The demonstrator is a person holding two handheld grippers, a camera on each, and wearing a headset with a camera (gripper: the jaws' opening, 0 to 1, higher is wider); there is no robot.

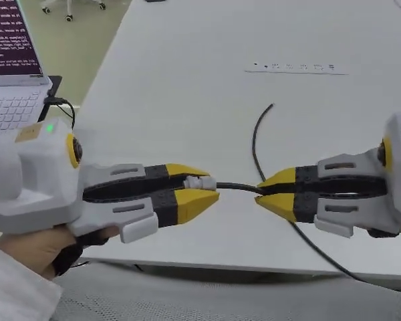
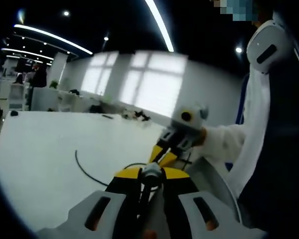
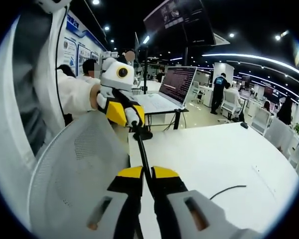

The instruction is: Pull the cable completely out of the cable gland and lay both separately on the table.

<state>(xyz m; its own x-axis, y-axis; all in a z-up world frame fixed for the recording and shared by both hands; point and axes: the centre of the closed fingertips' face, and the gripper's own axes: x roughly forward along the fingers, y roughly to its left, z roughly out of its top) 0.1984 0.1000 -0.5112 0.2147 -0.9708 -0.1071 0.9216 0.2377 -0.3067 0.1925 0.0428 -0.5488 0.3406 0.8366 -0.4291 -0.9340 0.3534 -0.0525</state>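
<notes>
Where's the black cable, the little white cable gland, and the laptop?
black cable (image 1: 253, 144), head view, on its curved middle stretch.
cable gland (image 1: 199, 182), head view, on its white body.
laptop (image 1: 10, 110), head view, on its keyboard.

White cable gland (image 1: 199, 182) sits threaded on the taut black cable (image 1: 239, 188), midair.

Cable (image 1: 253, 144) on table (image 1: 187, 73); laptop (image 1: 10, 107) at left.
</notes>
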